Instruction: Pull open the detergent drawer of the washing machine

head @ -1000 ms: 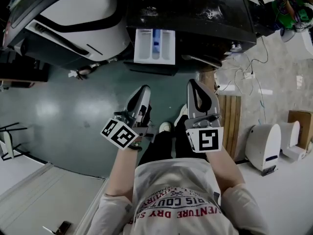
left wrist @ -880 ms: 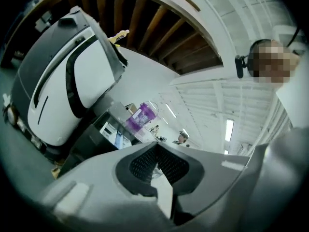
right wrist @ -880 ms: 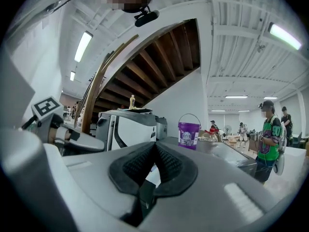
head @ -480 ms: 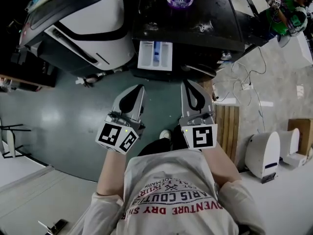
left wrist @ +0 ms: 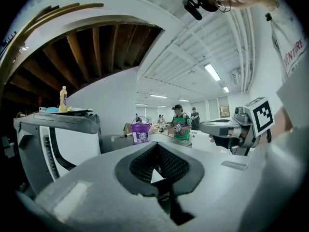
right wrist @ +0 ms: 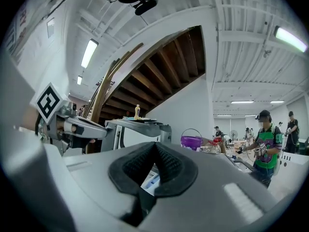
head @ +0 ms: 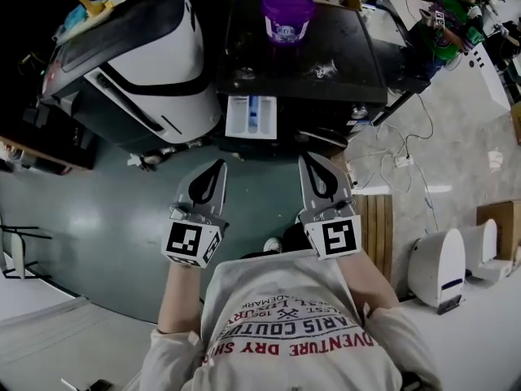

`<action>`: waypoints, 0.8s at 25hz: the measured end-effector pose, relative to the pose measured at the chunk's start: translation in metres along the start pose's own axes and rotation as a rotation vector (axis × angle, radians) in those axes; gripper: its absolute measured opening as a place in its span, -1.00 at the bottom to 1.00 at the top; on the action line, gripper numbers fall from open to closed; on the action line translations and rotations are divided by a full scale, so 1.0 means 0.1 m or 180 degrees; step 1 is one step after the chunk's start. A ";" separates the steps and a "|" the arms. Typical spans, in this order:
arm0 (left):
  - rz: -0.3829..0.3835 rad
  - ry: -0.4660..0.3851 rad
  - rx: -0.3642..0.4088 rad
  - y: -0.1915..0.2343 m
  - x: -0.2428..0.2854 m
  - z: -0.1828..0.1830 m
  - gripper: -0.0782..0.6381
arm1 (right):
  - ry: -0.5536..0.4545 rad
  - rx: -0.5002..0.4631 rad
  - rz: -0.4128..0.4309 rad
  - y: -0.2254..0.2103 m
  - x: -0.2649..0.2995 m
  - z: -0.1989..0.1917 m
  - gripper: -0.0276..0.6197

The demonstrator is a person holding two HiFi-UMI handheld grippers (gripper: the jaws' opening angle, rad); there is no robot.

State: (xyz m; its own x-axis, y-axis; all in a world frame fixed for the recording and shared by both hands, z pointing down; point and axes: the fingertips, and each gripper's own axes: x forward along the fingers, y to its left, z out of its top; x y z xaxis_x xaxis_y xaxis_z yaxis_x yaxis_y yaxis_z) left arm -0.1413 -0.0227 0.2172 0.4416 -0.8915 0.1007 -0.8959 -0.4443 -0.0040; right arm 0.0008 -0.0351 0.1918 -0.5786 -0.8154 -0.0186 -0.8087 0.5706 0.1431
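Note:
The washing machine (head: pixel 326 63) has a black top and stands at the upper middle of the head view. Its white detergent drawer (head: pixel 251 117), with a blue insert, sticks out of the front, pulled open. My left gripper (head: pixel 217 167) is shut and empty, held in the air short of the drawer and a little to its left. My right gripper (head: pixel 310 160) is shut and empty beside it, to the drawer's right. In the right gripper view the drawer (right wrist: pixel 150 180) shows through the gap behind the closed jaws of the right gripper (right wrist: pixel 155 144). The left gripper (left wrist: pixel 157 144) points level at the machine.
A purple bucket (head: pixel 286 12) stands on the machine's top. A white and black appliance (head: pixel 142 51) sits close at the left. Wooden boards (head: pixel 378 214), cables (head: pixel 404 129) and a white unit (head: pixel 440 255) lie at the right. People (head: pixel 446 15) work at the far right.
Both grippers have risen and stayed short of the drawer. The left one has rolled, so its marker cube now faces up squarely. The drawer stays open.

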 end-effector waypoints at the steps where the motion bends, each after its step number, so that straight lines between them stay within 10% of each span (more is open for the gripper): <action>1: -0.0018 -0.0005 0.0024 -0.02 0.00 0.01 -0.78 | 0.0009 -0.0007 0.0034 0.00 -0.01 0.00 -0.91; 20: -0.0124 -0.0091 0.0016 -0.02 -0.08 0.12 -0.78 | 0.0178 -0.0079 0.0392 0.10 -0.09 -0.17 -0.91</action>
State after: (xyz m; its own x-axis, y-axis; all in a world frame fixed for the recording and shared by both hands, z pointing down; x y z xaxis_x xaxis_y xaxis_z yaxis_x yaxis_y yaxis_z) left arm -0.1428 -0.0154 0.2042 0.4773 -0.8757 0.0725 -0.8778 -0.4790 -0.0058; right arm -0.0007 -0.0240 0.2103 -0.6659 -0.7440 0.0557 -0.7287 0.6646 0.1654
